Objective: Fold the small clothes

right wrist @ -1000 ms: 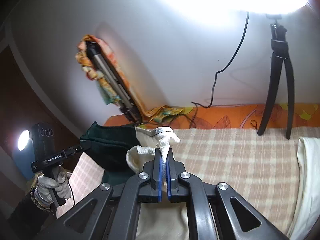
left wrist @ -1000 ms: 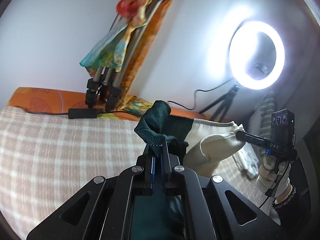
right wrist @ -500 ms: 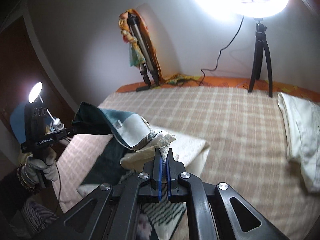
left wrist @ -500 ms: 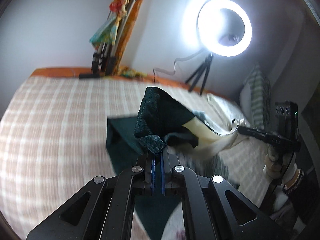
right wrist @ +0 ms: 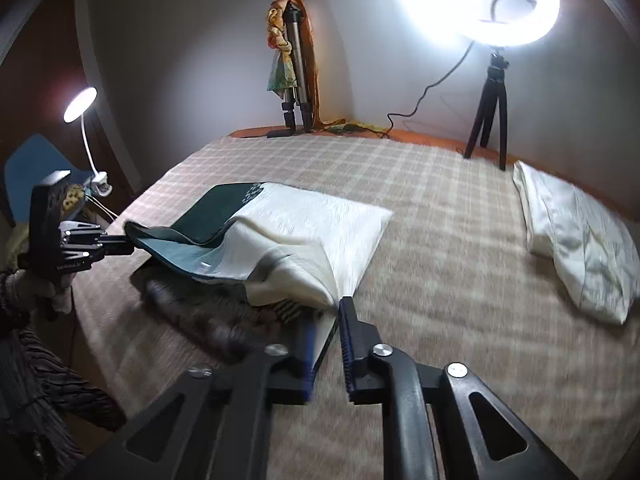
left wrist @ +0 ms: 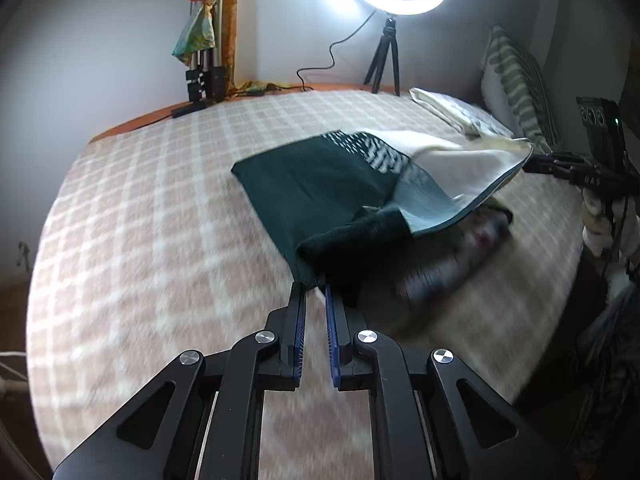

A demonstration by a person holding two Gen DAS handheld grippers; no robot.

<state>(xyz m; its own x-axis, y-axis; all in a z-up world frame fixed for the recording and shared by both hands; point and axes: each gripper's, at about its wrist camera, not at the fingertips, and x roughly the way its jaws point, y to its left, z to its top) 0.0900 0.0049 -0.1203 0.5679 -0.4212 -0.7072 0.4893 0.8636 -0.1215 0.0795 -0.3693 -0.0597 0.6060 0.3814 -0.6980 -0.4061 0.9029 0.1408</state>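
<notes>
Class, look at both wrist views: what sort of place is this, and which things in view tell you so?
Most likely a bedroom set up for filming. A bed with a checked blanket fills the view, a white pillow lies on it, and a ring light on a small tripod stands by the wall.

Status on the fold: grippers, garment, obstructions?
Left gripper open, right gripper open, a garment corner at each. Green-and-cream garment on bed, near edge raised. Blurred dark fabric underneath.
</notes>
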